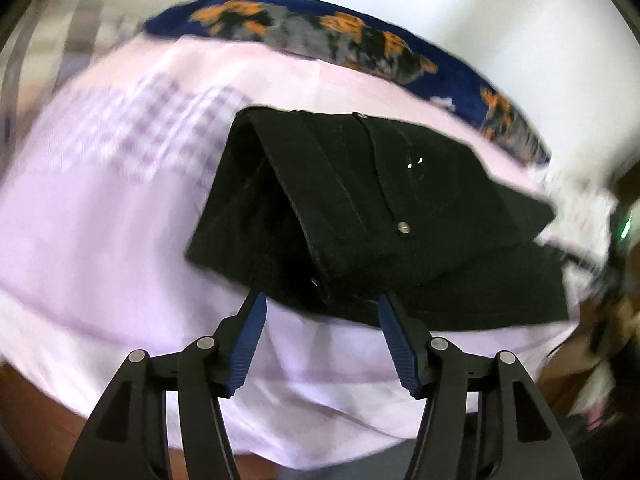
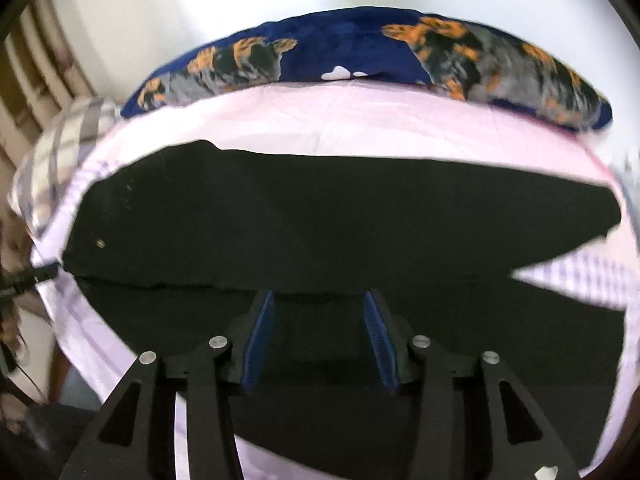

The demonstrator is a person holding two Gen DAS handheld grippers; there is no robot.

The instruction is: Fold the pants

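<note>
Black pants (image 1: pixel 360 208) lay folded on a pale lilac sheet (image 1: pixel 100 240), filling the centre of the left wrist view; a top layer with two metal rivets overlapped a lower layer that spread toward the right of the frame. Left gripper (image 1: pixel 322 300) sat at bottom centre, its blue-padded jaws spread apart, the tips at the near edge of the pants with nothing pinched between them; released. In the right wrist view the same pants (image 2: pixel 340 220) stretched as a wide dark band across the middle of the frame, a raised fold edge running just above the fingertips. Right gripper (image 2: pixel 318 296) at bottom centre, jaws parted over dark cloth, pads not pressing on it; released. A navy blanket with orange and grey animal print (image 2: pixel 360 44) lay along the top of the sheet in both views. A checked cloth (image 2: pixel 60 140) showed at the left edge. No containers seen. Both views were motion-blurred at the edges.
</note>
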